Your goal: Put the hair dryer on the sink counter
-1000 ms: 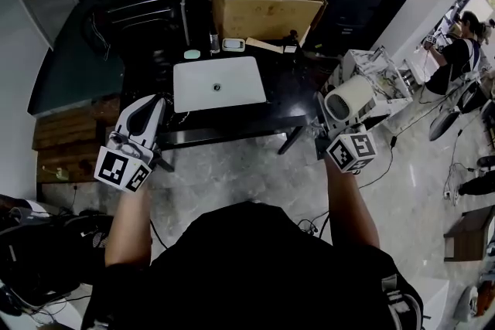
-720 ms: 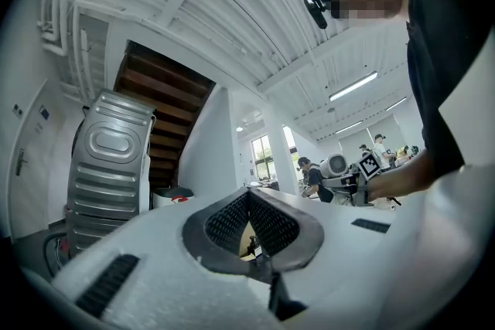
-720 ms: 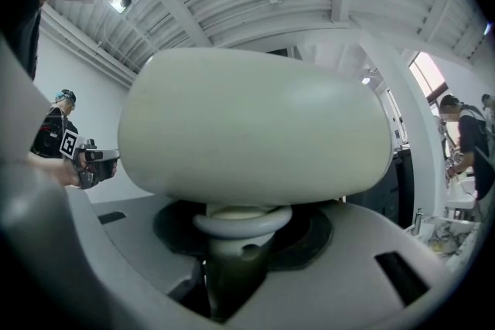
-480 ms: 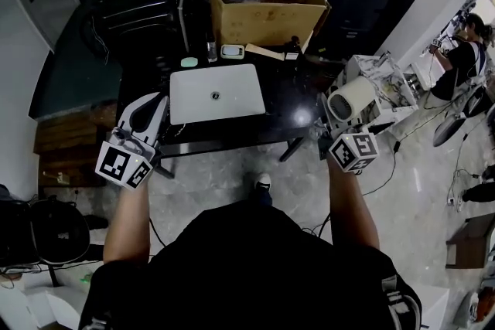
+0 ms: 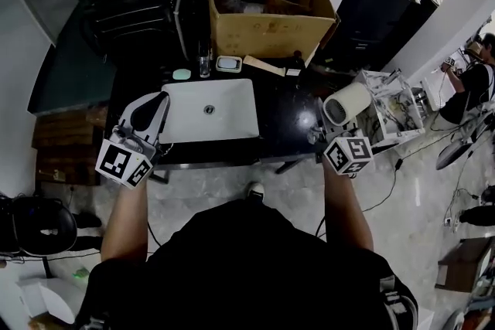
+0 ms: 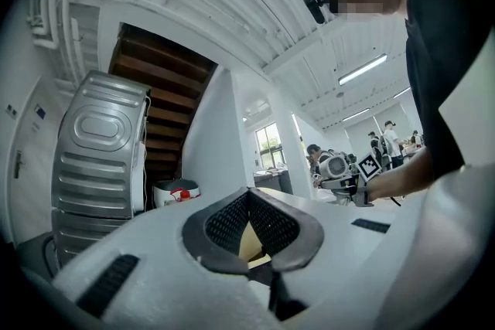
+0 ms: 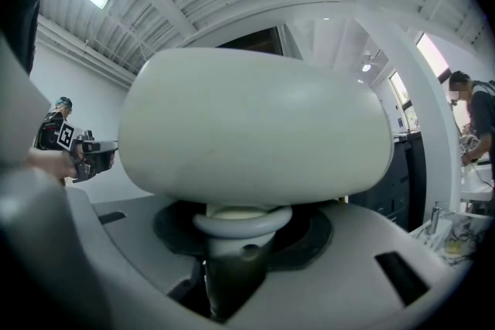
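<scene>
**Carried, not yet placed**

Grasped by the handle in the right gripper (image 5: 331,129): hair dryer (image 5: 346,102), up in the air just off the right end of the sink counter (image 5: 288,110), barrel pointing to the far side. No contact with the black top. Left gripper (image 5: 157,103) clenched on nothing, hovering at the counter's near left edge beside the white basin (image 5: 220,118). Pickup done, by the look of it. Left to do: bring over the bare top right of the basin, lower, set down, release. Cardboard box (image 5: 267,27) at the far edge, out of the way.
</scene>
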The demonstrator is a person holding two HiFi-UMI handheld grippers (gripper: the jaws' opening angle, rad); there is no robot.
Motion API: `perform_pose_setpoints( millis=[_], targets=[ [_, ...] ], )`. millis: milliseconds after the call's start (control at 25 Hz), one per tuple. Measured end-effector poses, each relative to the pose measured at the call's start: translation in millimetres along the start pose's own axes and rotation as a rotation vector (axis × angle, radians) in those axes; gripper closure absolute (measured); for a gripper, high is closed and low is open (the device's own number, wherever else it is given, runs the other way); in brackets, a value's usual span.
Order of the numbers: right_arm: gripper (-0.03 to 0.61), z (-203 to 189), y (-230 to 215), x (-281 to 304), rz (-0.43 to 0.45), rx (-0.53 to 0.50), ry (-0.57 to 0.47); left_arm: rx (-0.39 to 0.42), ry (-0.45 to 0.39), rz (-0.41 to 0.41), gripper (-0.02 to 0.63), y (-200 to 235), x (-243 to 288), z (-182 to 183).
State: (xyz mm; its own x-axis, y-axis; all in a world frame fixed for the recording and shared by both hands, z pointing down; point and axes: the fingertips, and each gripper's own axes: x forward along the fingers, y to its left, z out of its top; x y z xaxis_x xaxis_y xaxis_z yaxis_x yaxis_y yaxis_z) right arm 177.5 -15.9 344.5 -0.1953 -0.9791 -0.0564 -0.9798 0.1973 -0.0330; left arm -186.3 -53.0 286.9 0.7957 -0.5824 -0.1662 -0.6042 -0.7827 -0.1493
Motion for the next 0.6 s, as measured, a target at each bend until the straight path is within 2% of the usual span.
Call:
perform_pose_setpoints(
  millis=[400,600],
  targets=[
    [0.408,-19,-61,49,0.006,0.032,0.04,-0.016,0.045,-0.008,0.6,5,68,-28],
    [0.408,-27,-72,61,0.012,0.045,0.054,-0.009,0.065,-0.023,0.6,2,82,-36]
  ],
)
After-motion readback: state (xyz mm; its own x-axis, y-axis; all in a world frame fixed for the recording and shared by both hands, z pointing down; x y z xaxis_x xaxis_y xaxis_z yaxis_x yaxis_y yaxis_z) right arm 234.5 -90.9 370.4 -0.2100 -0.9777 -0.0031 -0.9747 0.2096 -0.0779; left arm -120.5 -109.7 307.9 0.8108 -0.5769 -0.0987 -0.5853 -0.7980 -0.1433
